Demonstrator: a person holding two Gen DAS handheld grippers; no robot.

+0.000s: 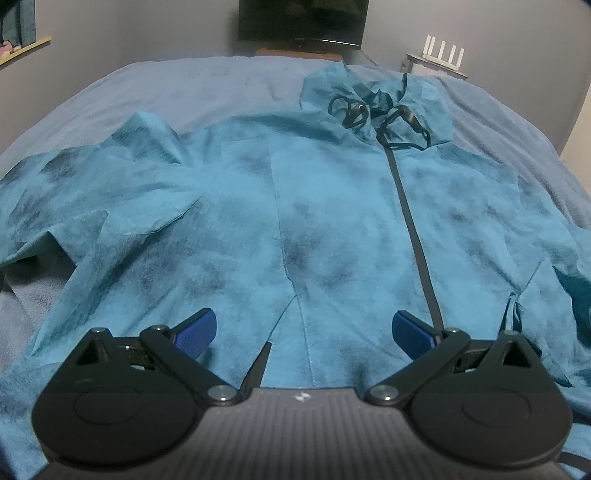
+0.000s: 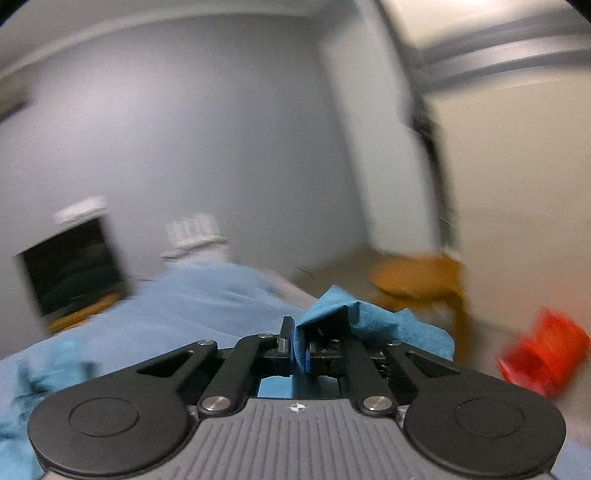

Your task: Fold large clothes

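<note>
A teal mottled jacket (image 1: 332,206) lies front-up on the bed, hood (image 1: 373,96) at the far end, with a dark zipper (image 1: 410,221) down its middle and black drawcords (image 1: 402,125) at the neck. Its left sleeve (image 1: 88,199) lies bunched to the left. My left gripper (image 1: 303,332) is open and empty, just above the jacket's near hem. My right gripper (image 2: 299,350) is shut on a fold of the teal jacket (image 2: 354,314) and holds it lifted; that view is motion-blurred.
The bed has a grey-blue cover (image 1: 207,85). A dark TV (image 1: 303,22) stands against the far wall, with a white router (image 1: 443,51) on a stand to its right. In the right wrist view, a wooden stool (image 2: 421,280) and a red object (image 2: 546,354) are on the floor.
</note>
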